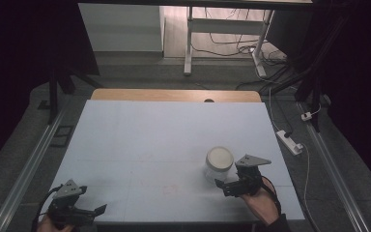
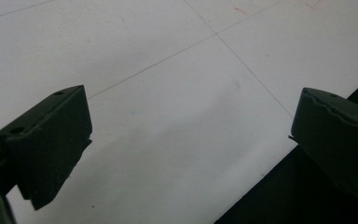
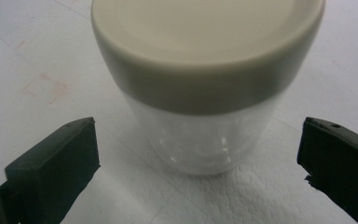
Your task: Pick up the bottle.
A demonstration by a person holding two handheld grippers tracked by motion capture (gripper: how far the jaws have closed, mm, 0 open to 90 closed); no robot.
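1. The jar you are working on stands upright on the right half of the counter, toward your near edge. It is clear-walled with a cream lid seated on top.
2. In the right claw view the jar sits straight ahead and centred between the two black jaws, a little beyond their tips, with bare counter showing on either side of its body. Neither jaw touches the glass.
3. Your right claw is spread wide. From above, it lies just on your side of the jar, pointing toward it, with the grey three-cornered plate beside the lid and your hand behind it near the counter's front edge.
4. The surface under the jar looks slightly pebbled in the right claw view, and faint red marks show on the counter to the left of the jar.
5. Your left claw rests well apart from the jar, at the near left corner of the counter. Its jaws are also spread wide, with nothing between them.
6. In the left claw view the jaws frame plain white counter crossed by thin seam lines, with the counter's dark edge running under the right-hand jaw.
7. Beyond the counter, a white power strip lies on the floor to the right, with cables trailing near the legs of a white frame.
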